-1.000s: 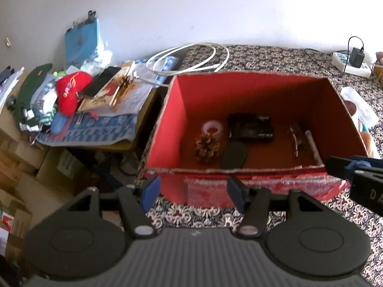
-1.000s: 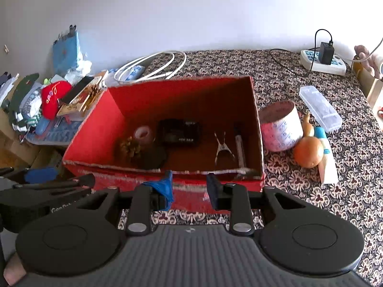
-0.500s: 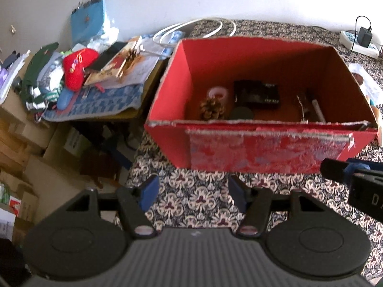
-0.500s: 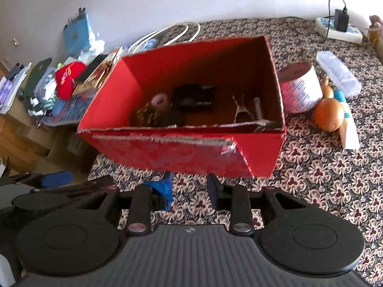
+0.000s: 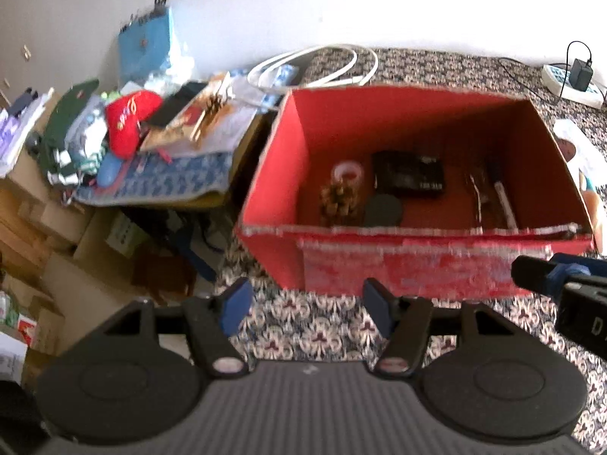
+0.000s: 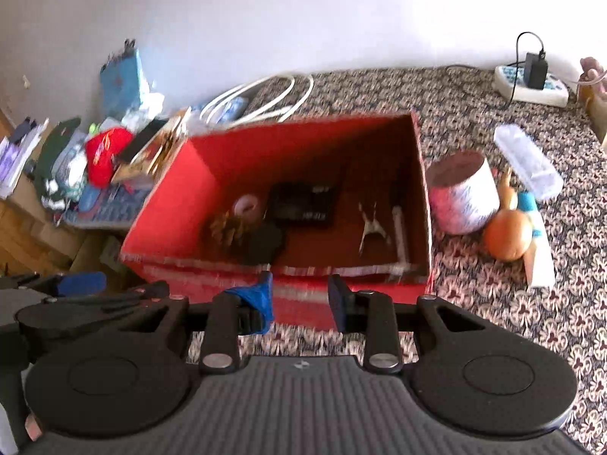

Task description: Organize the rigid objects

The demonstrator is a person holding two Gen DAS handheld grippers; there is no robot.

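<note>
1. On the patterned tabletop (image 6: 493,326) sits the red box (image 5: 413,269), open top, front wall near both grippers.
2. Box contents, left to right: pine cone (image 6: 227,229), tape roll (image 6: 248,206), dark round disc (image 6: 265,242), black case (image 6: 303,204), metal clip (image 6: 371,223), white pen (image 6: 398,227) along the right wall.
3. Outside the box to the right: patterned cup (image 6: 464,201) lying on its side, onion (image 6: 506,233) touching or just beside it, clear plastic case (image 6: 529,161) farther off, white strip (image 6: 538,261) near the onion.
4. Left gripper (image 5: 305,307): jaws wide, nothing between them, over bare tabletop in front of the box.
5. Right gripper (image 6: 299,299): jaws moderately wide, empty, just in front of the box's front wall. The blue pad on its left finger looks torn or folded.
6. My read: several items are boxed and the loose ones on the right are likely next.
7. Risks: the onion can roll if nudged; the cup is round and on its side, so a pinch on the curve may squirt it out; the damaged pad cuts friction; a low reach over the box can catch the frayed front rim and drag the box.
</note>
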